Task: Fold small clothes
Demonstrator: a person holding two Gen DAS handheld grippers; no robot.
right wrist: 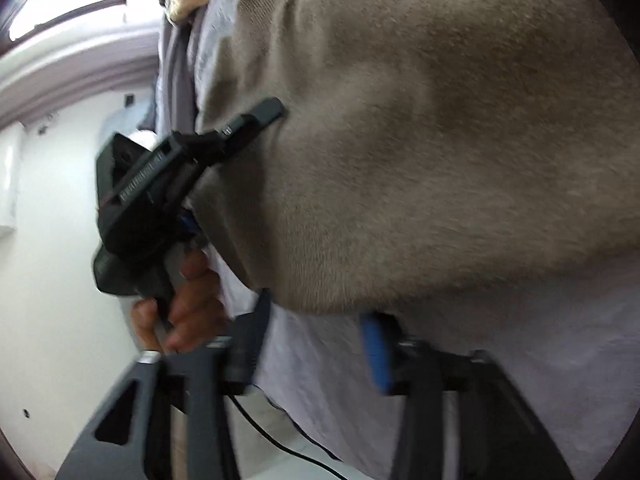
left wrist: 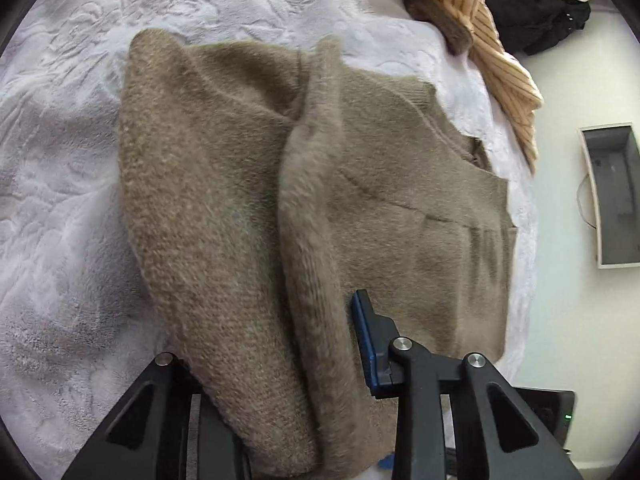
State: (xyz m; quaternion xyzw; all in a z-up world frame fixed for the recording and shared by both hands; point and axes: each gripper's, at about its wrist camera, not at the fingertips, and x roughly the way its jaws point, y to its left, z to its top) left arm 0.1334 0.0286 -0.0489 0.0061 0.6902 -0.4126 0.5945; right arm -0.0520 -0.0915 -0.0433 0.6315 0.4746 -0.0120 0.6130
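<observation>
One fold is begun: the taupe sweater (left wrist: 304, 200) is clenched lower centre by the left gripper (left wrist: 276, 364); the right gripper (right wrist: 320, 344) is spread, released.

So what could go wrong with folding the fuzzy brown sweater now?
The open right tongs have the white blanket between them, so they might pinch it along with the sweater. The sweater also lies close to the bed edge, so a hard tug could slide it off.
</observation>
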